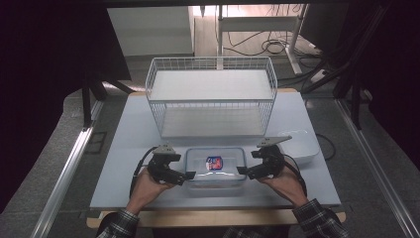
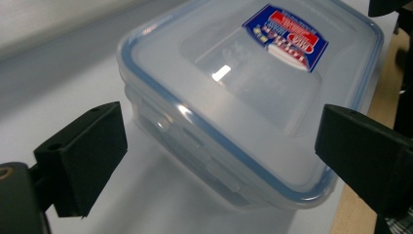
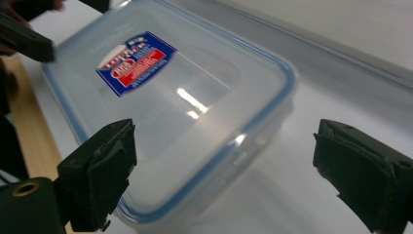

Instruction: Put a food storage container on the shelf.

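A: Left gripper jaws spread wide, at the left short end of the lidded plastic container. Gripping nothing.

B: Right gripper?

A: Same, jaws apart at the container's right end, nothing held.

B: Container position?

A: Flat on the table, near its front edge, between both grippers. Wire basket behind it, white bowl just right.

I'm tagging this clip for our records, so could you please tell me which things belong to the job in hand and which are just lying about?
In the job:
- lidded clear container
- left gripper, open at its left end
- right gripper, open at its right end

Lying about:
- wire basket
- white bowl
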`<state>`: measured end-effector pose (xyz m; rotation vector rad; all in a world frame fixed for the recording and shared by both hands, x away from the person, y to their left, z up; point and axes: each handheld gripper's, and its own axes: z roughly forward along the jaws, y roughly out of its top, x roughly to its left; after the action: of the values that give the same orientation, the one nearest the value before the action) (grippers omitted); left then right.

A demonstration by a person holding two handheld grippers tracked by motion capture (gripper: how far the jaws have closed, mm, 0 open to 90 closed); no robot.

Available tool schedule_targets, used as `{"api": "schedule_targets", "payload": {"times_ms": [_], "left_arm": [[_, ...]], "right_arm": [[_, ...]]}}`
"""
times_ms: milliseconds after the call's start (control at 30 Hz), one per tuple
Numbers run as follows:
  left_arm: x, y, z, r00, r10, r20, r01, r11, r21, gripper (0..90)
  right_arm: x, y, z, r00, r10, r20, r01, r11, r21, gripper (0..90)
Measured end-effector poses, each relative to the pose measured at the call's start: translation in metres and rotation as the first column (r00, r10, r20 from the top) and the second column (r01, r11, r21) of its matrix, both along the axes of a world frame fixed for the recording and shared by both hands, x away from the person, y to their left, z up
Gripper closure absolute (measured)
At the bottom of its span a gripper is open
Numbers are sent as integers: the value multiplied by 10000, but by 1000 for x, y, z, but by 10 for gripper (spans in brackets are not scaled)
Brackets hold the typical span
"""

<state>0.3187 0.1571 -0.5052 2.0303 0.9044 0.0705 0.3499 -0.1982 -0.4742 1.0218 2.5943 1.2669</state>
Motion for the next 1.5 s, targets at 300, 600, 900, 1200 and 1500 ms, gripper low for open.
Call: {"api": "schedule_targets", "payload": {"times_ms": [300, 600, 900, 1200, 1500], "left_arm": [[11, -2, -15, 9854, -569, -1603, 366, 9912, -1270, 28], [0, 14, -12, 9792, -634, -1925, 263, 9816, -1894, 235], [-13, 24, -6, 9839, 33, -1786, -527, 9606, -2728, 488], [-9, 21, 1, 9879, 709, -1379, -1079, 9531, -2827, 510], [-7, 22, 2, 9880, 697, -1376, -1041, 9595, -2616, 543]], "right_arm": [[14, 8, -20, 9834, 614, -1707, -506, 9965, 667, 66], [8, -1, -15, 9625, 534, -2658, -278, 9947, 993, 271], [-7, -14, -4, 9699, -79, -2434, 504, 9843, 1691, 503], [-16, -10, 4, 9880, -797, -1320, 982, 9853, 1400, 560], [-7, -21, 6, 9894, -1141, -897, 1276, 9785, 1623, 719]]}}
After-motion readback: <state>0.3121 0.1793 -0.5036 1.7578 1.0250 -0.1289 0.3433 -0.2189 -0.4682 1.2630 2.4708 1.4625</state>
